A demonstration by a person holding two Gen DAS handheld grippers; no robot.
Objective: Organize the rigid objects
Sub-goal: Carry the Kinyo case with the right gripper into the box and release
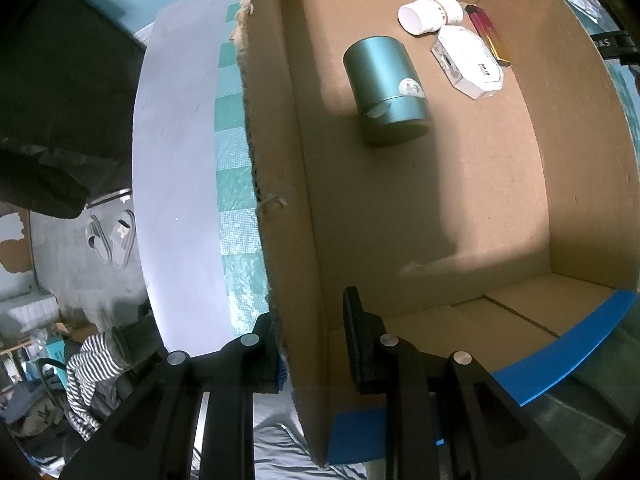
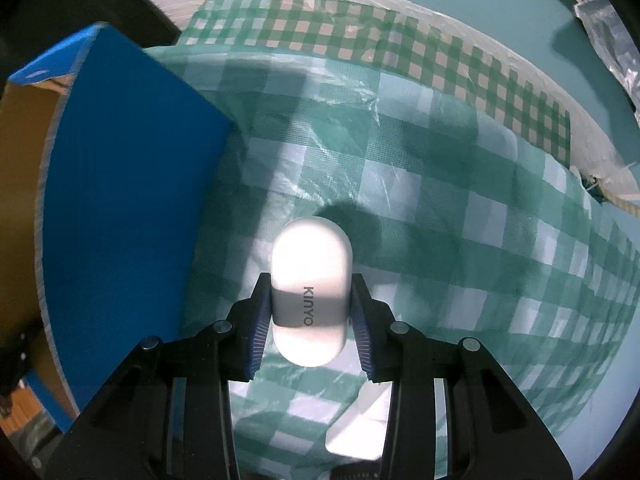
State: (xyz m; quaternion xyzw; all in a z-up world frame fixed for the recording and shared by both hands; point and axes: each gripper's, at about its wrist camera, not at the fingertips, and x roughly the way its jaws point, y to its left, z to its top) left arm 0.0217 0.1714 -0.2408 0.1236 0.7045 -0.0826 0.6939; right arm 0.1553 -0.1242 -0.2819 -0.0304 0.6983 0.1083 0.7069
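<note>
Two grippers are at work around one cardboard box (image 1: 420, 208), which serves as the landmark throughout. At the box's left wall, the left gripper (image 1: 310, 344) straddles the ragged top edge, one finger outside and one inside, its jaws closed narrow on the wall; whether the pads truly press the cardboard I cannot tell. Left of that wall runs a strip of green checked tablecloth (image 1: 236, 200), then the grey table edge (image 1: 172, 160), with slippers (image 1: 112, 240) on the floor beyond. Inside the box most of the floor is bare and open, especially the near half. Toward the far side a teal cylindrical tin (image 1: 386, 90) lies on its side, long axis running from far-left to near-right. Farther right, near the far right corner, a white cup (image 1: 430, 14) lies tipped with its mouth facing left, touching a white flat packet (image 1: 468, 62), and just beside that lies a red-and-yellow stick (image 1: 490, 34) close to the right wall. In the right wrist view the box's blue outer wall (image 2: 124, 200) stands to the left, and the right gripper (image 2: 311, 308) holds a white oblong case marked KINYO (image 2: 310, 292) across its short width, long axis pointing straight ahead, above the checked cloth, just right of the box and outside it.
</note>
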